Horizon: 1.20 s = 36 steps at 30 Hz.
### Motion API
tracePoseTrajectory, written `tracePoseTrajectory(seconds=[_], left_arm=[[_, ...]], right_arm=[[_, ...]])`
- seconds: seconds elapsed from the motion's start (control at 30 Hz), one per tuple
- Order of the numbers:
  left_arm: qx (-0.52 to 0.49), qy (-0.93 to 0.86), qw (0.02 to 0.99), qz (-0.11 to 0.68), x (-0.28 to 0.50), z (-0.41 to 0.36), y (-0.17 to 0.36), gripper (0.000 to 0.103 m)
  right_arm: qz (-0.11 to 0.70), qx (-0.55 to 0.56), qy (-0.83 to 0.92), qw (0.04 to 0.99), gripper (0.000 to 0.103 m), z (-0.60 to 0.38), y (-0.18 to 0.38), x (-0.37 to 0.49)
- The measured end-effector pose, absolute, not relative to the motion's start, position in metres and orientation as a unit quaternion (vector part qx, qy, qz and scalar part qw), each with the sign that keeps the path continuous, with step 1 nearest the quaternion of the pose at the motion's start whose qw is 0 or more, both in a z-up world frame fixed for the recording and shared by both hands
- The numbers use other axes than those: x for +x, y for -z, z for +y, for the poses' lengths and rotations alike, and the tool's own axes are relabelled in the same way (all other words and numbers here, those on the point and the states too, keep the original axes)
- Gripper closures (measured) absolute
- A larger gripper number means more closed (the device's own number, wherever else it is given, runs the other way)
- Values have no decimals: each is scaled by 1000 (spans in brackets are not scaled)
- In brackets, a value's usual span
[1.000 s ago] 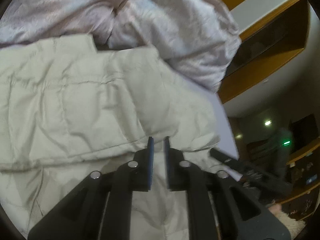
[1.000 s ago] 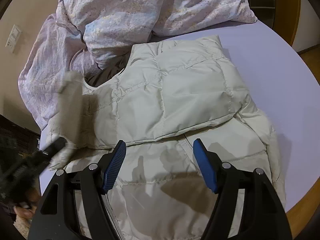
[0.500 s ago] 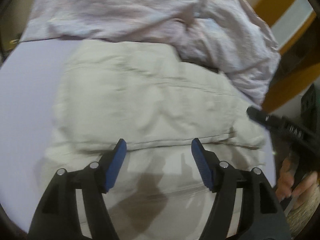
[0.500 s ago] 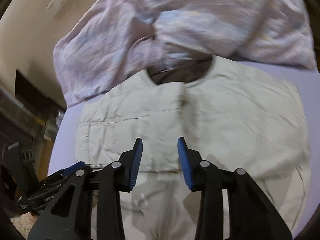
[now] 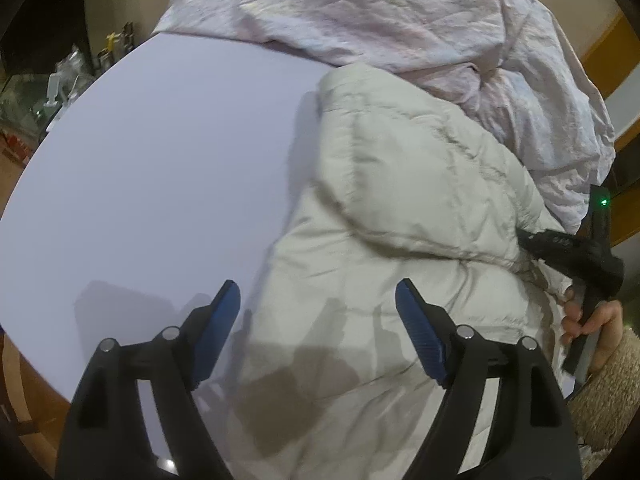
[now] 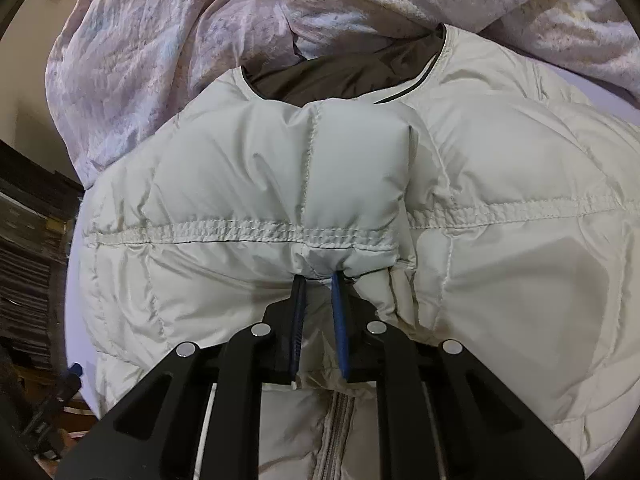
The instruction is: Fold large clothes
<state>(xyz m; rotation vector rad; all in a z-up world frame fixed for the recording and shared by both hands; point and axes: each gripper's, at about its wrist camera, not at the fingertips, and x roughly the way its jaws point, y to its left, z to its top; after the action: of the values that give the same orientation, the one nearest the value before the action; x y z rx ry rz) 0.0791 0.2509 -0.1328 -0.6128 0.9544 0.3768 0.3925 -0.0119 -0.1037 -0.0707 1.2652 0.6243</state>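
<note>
The puffer jacket [image 6: 500,184] lies flat, collar pointing toward the rumpled bedding [image 6: 168,40].

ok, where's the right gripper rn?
Right wrist view, centre: the right gripper is closing on a fold of the cream puffer jacket, just below a stitched seam, pink bedding behind.

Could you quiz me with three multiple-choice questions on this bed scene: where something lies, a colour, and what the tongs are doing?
1. The crumpled pink bedding lies:
A. beyond the jacket
B. under the tongs
C. on the floor

2. The pads on the tongs are:
A. red
B. blue
C. yellow

3. The right tongs are:
A. gaping over bare sheet
B. out of sight
C. pinching jacket fabric

Answers:
A, the bedding bunches past the cream jacket.
B, blue pads.
C, the right tongs are closing on a puffed fold.
</note>
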Motion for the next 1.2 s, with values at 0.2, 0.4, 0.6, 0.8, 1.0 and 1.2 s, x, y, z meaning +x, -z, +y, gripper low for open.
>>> tracePoseTrajectory(seconds=[0.2,0.4,0.6,0.8,1.0,1.2], left_arm=[[-305,-156,812,473,56,262,147,23],[-337,-139,800,477,27,265,158,23],[-380,-128,787,468,-1,263,170,23],[-395,-110,780,473,-7,248,181,26],[-406,-99,780,465,-14,233,186,30],[-428,-86,781,446,-27,223,192,42]], right_arm=[[584,53,-310,749,23,-69,65,387],[584,103,-256,764,23,-192,34,387],[619,184,-171,744,23,-331,51,370],[648,228,-163,708,24,-381,83,345],[667,261,-198,669,29,-386,103,329],[673,266,-240,648,31,-386,110,317]])
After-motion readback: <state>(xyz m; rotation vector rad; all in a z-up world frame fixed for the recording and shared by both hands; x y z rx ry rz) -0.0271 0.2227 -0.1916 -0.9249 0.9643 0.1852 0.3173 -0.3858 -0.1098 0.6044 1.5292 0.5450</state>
